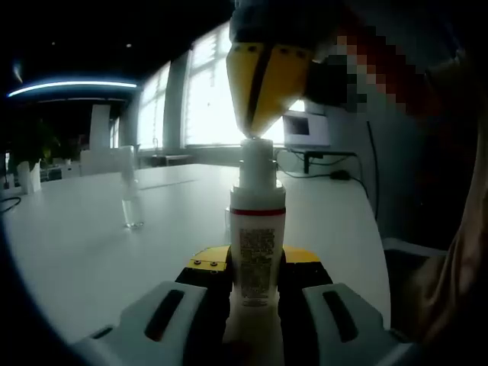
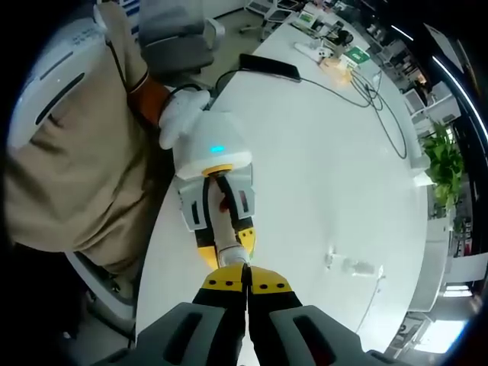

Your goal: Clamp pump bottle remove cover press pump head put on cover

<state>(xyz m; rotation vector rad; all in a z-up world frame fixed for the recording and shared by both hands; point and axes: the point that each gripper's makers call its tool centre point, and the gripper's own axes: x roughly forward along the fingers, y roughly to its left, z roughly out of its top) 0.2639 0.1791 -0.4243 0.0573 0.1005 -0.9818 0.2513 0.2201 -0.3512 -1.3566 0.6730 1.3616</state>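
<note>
Pump bottle (image 1: 258, 252) between left gripper (image 1: 255, 286) jaws (upright)

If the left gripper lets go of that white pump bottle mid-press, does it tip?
Probably. The tall, narrow white pump bottle with the red band looks top-heavy on a small base, and the right gripper bears on its pump head from above. Its smooth plastic may also slip on the glossy white table. The left gripper, clamped low, likely keeps it upright.
</note>
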